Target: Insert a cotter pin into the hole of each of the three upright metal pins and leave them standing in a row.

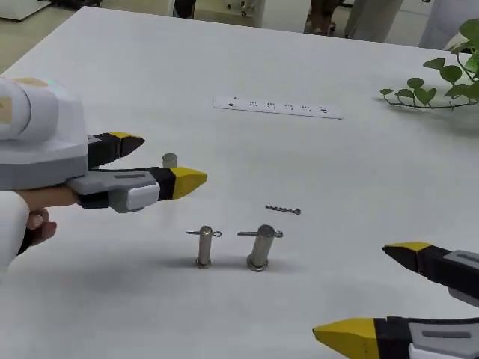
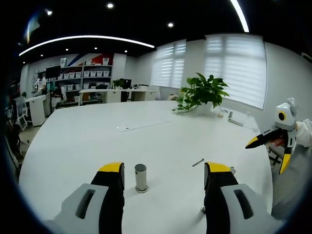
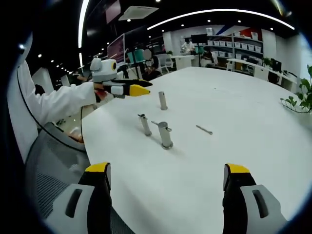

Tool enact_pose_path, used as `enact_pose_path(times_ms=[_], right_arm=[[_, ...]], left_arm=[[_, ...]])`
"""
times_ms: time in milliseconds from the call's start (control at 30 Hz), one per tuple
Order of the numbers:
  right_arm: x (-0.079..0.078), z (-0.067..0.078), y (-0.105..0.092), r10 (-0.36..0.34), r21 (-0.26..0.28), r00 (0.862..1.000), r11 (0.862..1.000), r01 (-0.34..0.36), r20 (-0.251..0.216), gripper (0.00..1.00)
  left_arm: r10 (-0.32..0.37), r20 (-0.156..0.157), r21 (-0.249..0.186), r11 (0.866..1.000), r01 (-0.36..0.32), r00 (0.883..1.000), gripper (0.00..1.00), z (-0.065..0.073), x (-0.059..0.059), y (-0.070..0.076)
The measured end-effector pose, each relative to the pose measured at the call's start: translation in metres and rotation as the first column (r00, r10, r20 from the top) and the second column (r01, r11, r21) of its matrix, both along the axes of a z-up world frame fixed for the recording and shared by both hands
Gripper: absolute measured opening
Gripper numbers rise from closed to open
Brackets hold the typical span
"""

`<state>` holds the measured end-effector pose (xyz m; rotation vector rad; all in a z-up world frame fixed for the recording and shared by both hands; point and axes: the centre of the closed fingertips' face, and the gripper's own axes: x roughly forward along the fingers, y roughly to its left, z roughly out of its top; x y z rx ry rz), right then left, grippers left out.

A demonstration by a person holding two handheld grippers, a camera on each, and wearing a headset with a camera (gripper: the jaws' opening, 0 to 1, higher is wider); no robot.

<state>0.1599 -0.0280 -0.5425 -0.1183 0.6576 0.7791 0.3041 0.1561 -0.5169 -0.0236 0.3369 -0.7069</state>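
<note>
The cotter pin (image 1: 283, 210) not yet fitted lay flat on the white table (image 1: 359, 172), just beyond the slim pin (image 1: 203, 248) and the thick pin (image 1: 260, 247), which stood side by side with cotters through their holes. The bare third pin (image 2: 141, 178) stood apart behind them. We held the left gripper (image 2: 165, 170) spread and empty facing it, likely to bring it into the row. Our right gripper (image 1: 353, 292) hung open and empty near the table's edge, while the power strip (image 1: 277, 107) and plant (image 1: 441, 82) sat well apart, blocking nothing.
</note>
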Motion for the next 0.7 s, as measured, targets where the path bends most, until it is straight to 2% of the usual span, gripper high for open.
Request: enact_pose_path(times_ms=[133, 233, 433, 500, 700], right_arm=[[0.000, -0.002, 0.001, -0.001, 0.001, 1.000, 1.000, 0.001, -0.008, 0.94], [0.003, -0.001, 0.002, -0.014, 0.030, 1.000, 0.999, 0.015, -0.010, 0.93], [0.004, -0.001, 0.000, -0.013, 0.019, 1.000, 1.000, 0.013, -0.008, 0.93], [0.003, 0.000, 0.001, -0.012, 0.021, 1.000, 1.000, 0.012, -0.009, 0.92], [-0.002, -0.001, 0.002, -0.007, 0.018, 1.000, 1.000, 0.008, -0.013, 0.90]], left_arm=[[0.021, -0.009, 0.038, 0.999, -0.021, 1.000, 0.50, -0.013, 0.012, 0.005], [0.026, -0.026, 0.046, 0.999, -0.025, 0.999, 0.45, -0.023, 0.018, 0.007], [0.035, -0.055, 0.076, 0.997, -0.031, 0.998, 0.33, -0.042, 0.028, 0.011], [0.038, -0.055, 0.099, 0.995, -0.032, 0.998, 0.29, -0.048, 0.031, 0.013], [0.045, -0.069, 0.089, 0.995, -0.039, 0.997, 0.21, -0.056, 0.037, 0.013]])
